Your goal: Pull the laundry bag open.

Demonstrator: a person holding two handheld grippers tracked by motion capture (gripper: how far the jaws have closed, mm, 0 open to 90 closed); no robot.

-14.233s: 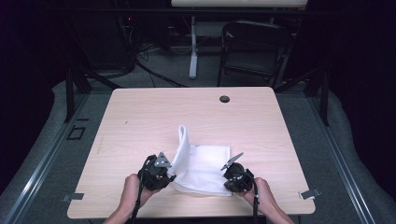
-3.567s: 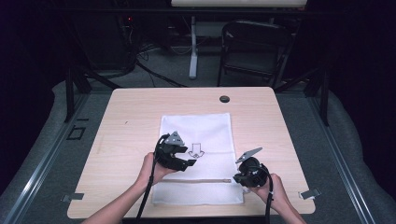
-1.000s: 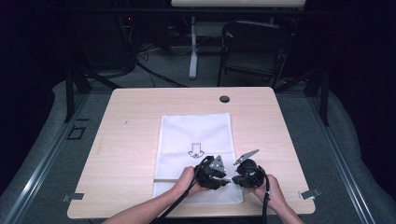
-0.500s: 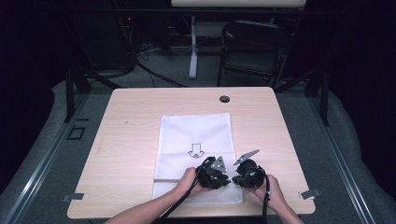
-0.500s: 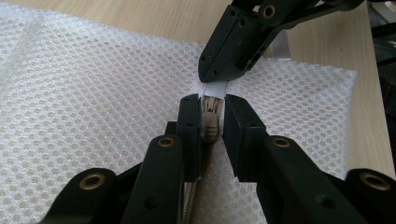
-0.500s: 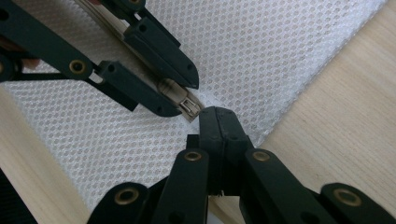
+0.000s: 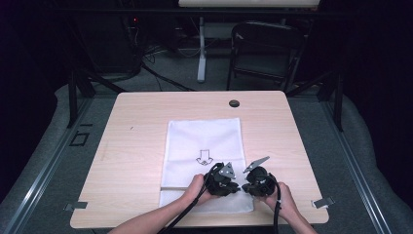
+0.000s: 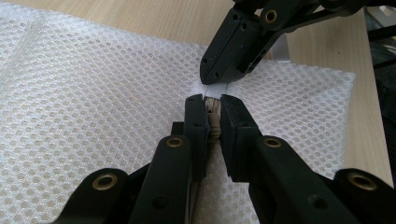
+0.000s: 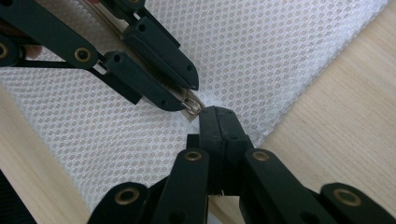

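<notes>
**Both grippers met at the zipper pull of the mesh laundry bag**

The white mesh bag lay flat on the worktop, its printed arrow near the middle and its zipper band running across the end nearest the person. The zipper pull sat toward the right end of that band, close to the bag's right edge.

The left gripper had just been closing its fingers, and in its own view they stood a narrow gap apart with the pull's metal tab between them; the pads looked to be on the tab or all but on it. Directly beyond the pull, the right gripper had its fingers pressed together, apparently pinching the mesh at the zipper's end, though what lay between them could not be made out. In the high view the two tools sat side by side over the bag's near right part, the left gripper just left of the right gripper.

The step in hand was probably drawing the zipper along the band. To do it well, the left fingers should bite the tab fully before any pull, then travel straight along the band and low over the bag, while the right gripper keeps the fabric taut so the mesh does not bunch or jam the slider.
</notes>
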